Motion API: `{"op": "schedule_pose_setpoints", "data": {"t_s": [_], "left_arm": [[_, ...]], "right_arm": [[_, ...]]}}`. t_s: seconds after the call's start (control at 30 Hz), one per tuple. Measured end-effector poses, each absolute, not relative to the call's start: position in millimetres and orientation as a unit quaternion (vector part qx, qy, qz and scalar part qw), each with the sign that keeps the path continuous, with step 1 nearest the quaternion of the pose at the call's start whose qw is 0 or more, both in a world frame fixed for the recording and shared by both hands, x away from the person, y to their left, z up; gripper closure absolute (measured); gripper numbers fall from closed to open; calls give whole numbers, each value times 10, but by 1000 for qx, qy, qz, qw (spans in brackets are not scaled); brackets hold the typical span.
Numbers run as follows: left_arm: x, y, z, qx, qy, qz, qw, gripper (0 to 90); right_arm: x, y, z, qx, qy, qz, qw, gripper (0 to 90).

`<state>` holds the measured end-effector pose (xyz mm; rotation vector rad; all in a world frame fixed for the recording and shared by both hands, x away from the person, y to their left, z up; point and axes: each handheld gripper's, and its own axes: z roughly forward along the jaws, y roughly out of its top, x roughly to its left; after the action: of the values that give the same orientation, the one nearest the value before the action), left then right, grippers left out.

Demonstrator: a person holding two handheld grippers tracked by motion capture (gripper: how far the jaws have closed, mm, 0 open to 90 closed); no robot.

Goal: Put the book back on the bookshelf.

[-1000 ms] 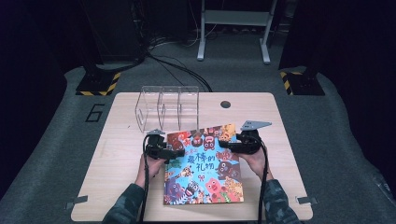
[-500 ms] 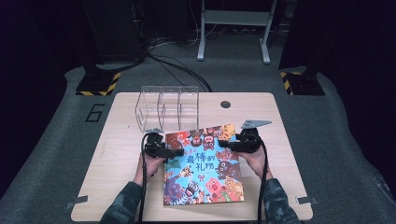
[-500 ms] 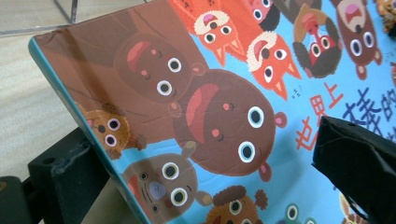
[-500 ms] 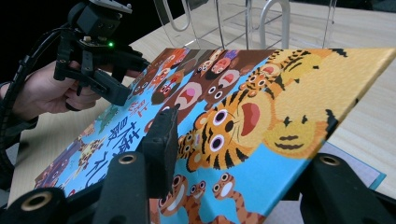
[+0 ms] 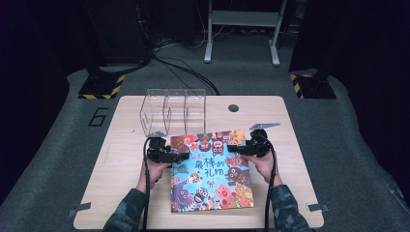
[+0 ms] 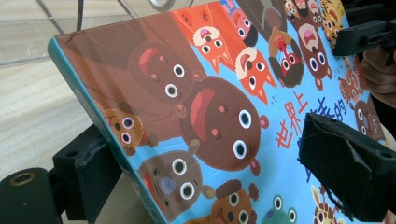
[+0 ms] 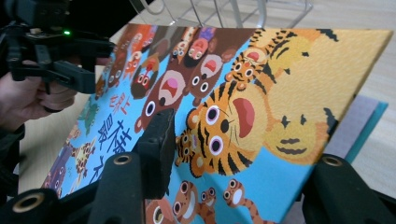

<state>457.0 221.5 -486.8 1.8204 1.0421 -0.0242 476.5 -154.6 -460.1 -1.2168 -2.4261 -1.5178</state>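
A colourful picture book point(image 5: 210, 171) with cartoon animals lies on the wooden table point(image 5: 121, 193), its far end tilted up off the surface. My left gripper point(image 5: 176, 155) is shut on the book's left spine edge, one jaw under it and one on the cover point(image 6: 210, 107). My right gripper point(image 5: 237, 149) is shut on the right edge, one jaw pressing on the tiger picture point(image 7: 243, 107). A grey and teal layer point(image 7: 362, 123) shows under the cover's right edge. Each gripper view shows the other gripper across the book: the right gripper point(image 6: 359, 32) and the left gripper point(image 7: 70, 60).
A clear acrylic rack point(image 5: 174, 111) with three slots stands just beyond the book's far edge. A round cable hole point(image 5: 234, 108) sits at the back of the table. Bare wood lies to the left and right of the book.
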Motion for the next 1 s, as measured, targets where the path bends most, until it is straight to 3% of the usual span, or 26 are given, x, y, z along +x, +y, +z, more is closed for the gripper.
{"op": "schedule_pose_setpoints", "data": {"t_s": [0.4,0.63,1.0], "left_arm": [[4563,2247,-4693,755,423,11,501,186],[4540,2277,-4640,749,432,37,501,349],[4540,2317,-4524,745,426,40,512,430]], "right_arm": [[4806,-1472,-4438,-423,-783,-456,3,448],[4821,-1446,-4351,-435,-786,-440,-2,436],[4812,-1421,-4263,-446,-777,-444,-19,408]]}}
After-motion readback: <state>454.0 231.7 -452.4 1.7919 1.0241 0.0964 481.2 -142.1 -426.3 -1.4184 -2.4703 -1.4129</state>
